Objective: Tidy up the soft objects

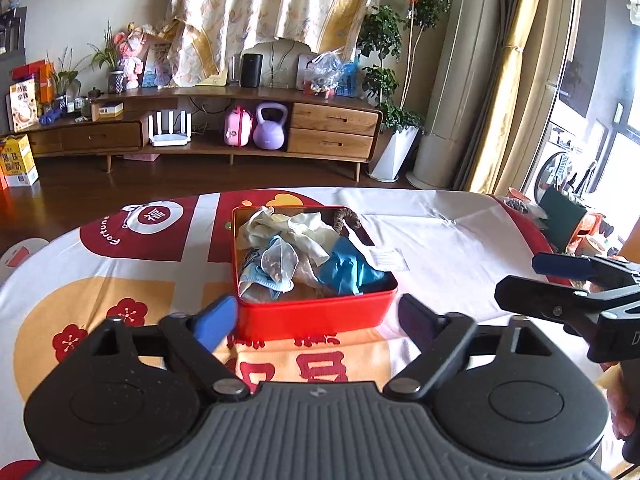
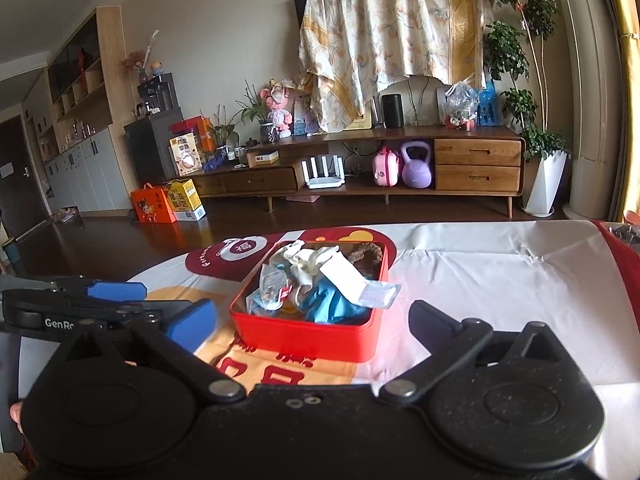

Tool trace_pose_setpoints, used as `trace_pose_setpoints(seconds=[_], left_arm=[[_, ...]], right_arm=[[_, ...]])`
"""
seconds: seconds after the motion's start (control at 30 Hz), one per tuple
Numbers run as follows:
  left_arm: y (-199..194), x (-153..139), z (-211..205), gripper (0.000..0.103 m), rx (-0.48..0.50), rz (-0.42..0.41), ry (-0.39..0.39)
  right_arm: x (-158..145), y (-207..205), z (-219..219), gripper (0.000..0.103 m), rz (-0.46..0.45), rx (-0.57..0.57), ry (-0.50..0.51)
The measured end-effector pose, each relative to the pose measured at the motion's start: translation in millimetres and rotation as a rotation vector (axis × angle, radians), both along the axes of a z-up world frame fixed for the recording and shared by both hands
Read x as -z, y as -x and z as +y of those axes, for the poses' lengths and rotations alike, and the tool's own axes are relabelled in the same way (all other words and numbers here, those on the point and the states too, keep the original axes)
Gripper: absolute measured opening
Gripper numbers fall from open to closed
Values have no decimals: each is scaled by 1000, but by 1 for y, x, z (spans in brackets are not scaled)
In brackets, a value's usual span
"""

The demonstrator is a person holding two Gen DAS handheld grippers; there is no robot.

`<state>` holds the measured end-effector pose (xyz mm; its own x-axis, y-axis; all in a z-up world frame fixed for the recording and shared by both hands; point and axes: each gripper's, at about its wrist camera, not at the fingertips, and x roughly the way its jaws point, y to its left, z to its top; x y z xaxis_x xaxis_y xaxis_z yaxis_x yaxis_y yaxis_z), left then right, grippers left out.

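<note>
A red tin box (image 1: 312, 314) (image 2: 304, 340) sits on the table, uncovered and heaped with soft things. In it lie cream gloves (image 1: 292, 228), a blue cloth (image 1: 344, 268) (image 2: 332, 304), a clear mesh pouch (image 1: 280, 260) (image 2: 272, 284), a white tube-like piece (image 2: 352, 280) hanging over the rim, and a brown woven piece (image 1: 344, 216) at the back. My left gripper (image 1: 318, 316) stands open just short of the box's near wall, with nothing between its pads. My right gripper (image 2: 312, 322) (image 1: 548, 280) is open too, beside the left one and to its right, holding nothing.
The tablecloth (image 1: 440, 240) is white with red and yellow print. Dark clutter and an orange object (image 1: 584, 228) sit at the table's right end. Beyond the far edge are the wooden floor, a low TV cabinet (image 1: 332, 120) and a potted plant (image 1: 396, 152).
</note>
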<state>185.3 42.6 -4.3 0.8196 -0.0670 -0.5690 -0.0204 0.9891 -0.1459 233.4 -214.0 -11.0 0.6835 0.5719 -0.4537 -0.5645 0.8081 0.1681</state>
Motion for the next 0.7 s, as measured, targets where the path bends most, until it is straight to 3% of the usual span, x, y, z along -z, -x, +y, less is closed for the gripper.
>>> trace_pose_setpoints(seconds=[0.13,0.7], left_arm=[[13,0,-3,99,-3,-5,-4],[44,0,-15,99,-16,-12,-23]], right_arm=[[-1,9,-4,103,-2,3,-4],[3,31,-14,103,-7,11,-15]])
